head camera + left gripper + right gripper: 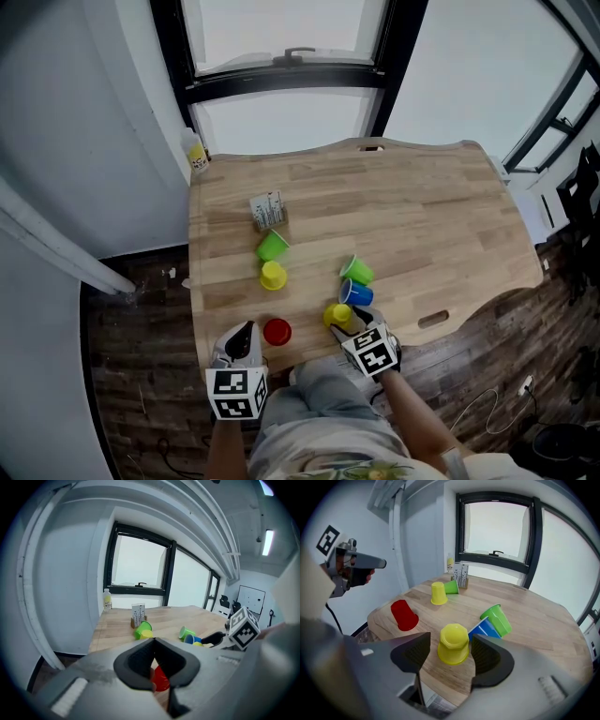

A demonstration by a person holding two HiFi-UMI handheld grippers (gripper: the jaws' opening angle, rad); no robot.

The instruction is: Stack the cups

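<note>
Right gripper [450, 645]: fingers apart, straddling the inverted yellow cup [337, 315] at the bench's [422, 216] lower edge, not pressing. Judged lined up for a grasp. Left gripper [153, 656]: fingers together, empty, near the red cup [277, 331].

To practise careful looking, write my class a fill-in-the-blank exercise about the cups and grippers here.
Between the open jaws of the right gripper stands a cup coloured ____.
The jaws of the left gripper are ____.
The table holds ____ cups.
The red cup stands with its rim facing ____.
Missing words: yellow; shut; six; down.
</note>
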